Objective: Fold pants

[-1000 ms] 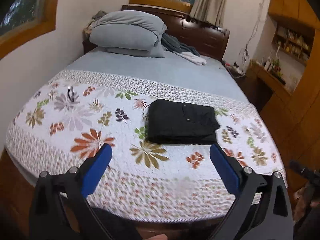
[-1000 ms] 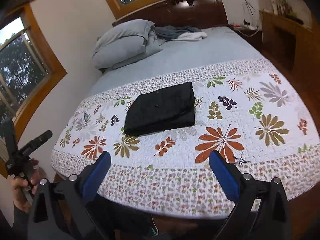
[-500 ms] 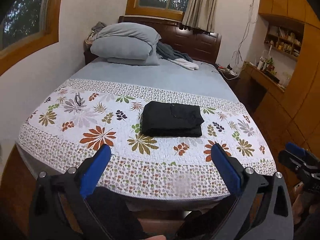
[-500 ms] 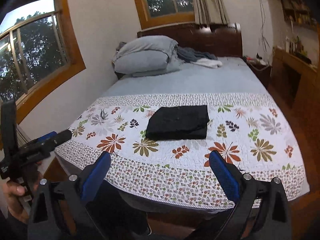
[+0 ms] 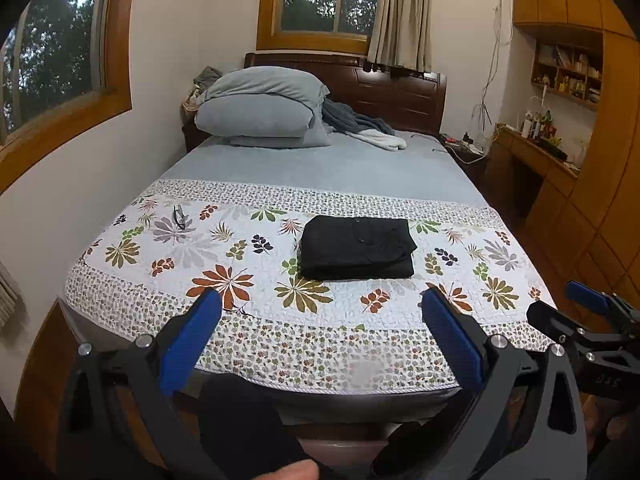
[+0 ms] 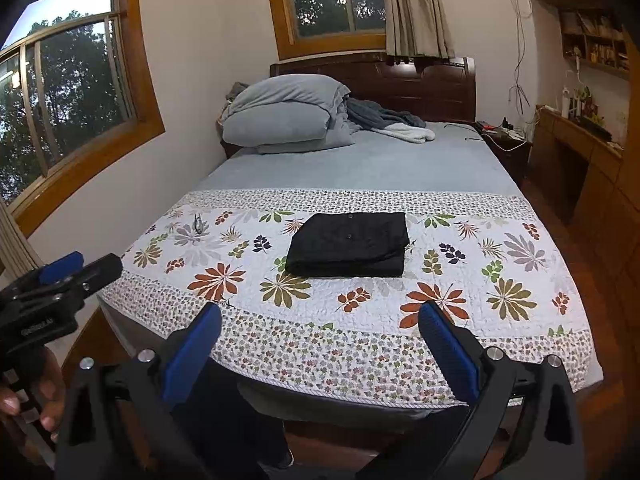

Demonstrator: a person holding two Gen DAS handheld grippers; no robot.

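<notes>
**Two empty grippers, one folded bundle well ahead of both**

Two grippers hang off the foot of the bed, each with its blue pads spread wide and nothing between them. The left gripper (image 5: 320, 320) and the right gripper (image 6: 320, 320) both look up the bed, and the pants (image 5: 357, 247) lie straight ahead of each, well apart from the fingertips, on the flowered quilt (image 5: 224, 280).

The pants are already a compact black rectangle of stacked layers, with the thick folded edge facing the grippers. Its long axis runs crosswise to the line of the fingers, left to right. In the left wrist view the bundle sits slightly right of the midline between the pads; in the right wrist view it sits slightly left (image 6: 348, 245). So it lies between the two hands, and neither is clearly nearer.

Judging by that tidy shape, the folding looks finished or nearly so. Any further touch, such as squaring an edge, would call for a reach forward over the near border of the quilt, with each gripper taking its own end of the crosswise bundle.

Pillows (image 5: 260, 116) sit far beyond, at the headboard.
</notes>
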